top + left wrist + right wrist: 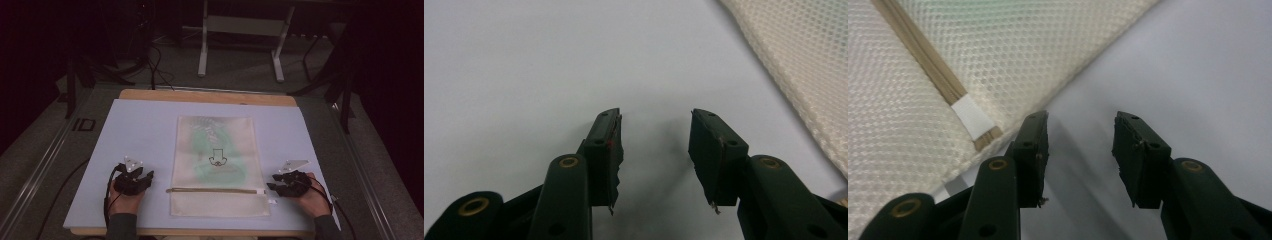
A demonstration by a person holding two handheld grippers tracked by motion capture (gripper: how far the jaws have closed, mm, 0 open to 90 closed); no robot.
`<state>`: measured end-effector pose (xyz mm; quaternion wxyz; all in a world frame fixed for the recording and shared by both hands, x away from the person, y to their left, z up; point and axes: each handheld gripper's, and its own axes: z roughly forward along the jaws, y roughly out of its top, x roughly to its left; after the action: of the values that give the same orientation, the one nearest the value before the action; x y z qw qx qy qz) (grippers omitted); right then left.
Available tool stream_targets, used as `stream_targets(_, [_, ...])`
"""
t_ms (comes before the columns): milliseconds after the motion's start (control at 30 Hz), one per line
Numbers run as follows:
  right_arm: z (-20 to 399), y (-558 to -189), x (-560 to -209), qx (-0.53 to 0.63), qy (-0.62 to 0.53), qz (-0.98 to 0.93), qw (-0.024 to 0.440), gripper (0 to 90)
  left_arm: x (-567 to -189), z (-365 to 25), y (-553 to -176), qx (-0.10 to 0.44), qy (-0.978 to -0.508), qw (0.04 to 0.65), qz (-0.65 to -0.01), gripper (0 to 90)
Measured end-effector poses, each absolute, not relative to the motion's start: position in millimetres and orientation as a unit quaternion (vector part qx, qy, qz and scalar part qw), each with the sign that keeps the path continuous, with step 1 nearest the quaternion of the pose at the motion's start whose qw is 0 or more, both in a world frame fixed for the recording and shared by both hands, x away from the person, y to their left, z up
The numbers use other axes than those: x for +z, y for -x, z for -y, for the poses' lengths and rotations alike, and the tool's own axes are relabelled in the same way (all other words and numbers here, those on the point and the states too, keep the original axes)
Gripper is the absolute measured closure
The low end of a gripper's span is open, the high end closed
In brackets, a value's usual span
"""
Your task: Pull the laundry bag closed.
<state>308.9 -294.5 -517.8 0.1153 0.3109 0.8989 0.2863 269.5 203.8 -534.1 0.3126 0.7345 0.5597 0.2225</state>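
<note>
A dim room, and a pale blue mat (140, 130) under me. The mesh zip pouch (215, 165) lies flat at centre frame, between my left gripper (136, 179) and right gripper (286, 184), both gaping wide on nothing. It looks light, floppy and snaggy, so I'd pinch the edge near the zipper's end (970, 117). The greenish contents are blurred; I can't tell what they are.

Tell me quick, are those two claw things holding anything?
Left gripper: jaws open, holding nothing.
Right gripper: jaws open, holding nothing, beside the cream mesh zip bag.
</note>
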Motion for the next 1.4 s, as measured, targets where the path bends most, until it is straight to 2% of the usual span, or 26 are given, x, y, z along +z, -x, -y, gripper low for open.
stream_targets(467, [281,-305,-511,0.280,-0.285,-0.910,0.114,59.8,-534,-202,-269,0.221,-0.742,0.320,-0.546,58.2])
stream_targets(1400, [244,-308,-484,0.262,-0.223,-0.933,0.105,54.7,-535,-199,-267,0.227,-0.742,0.318,-0.545,58.6])
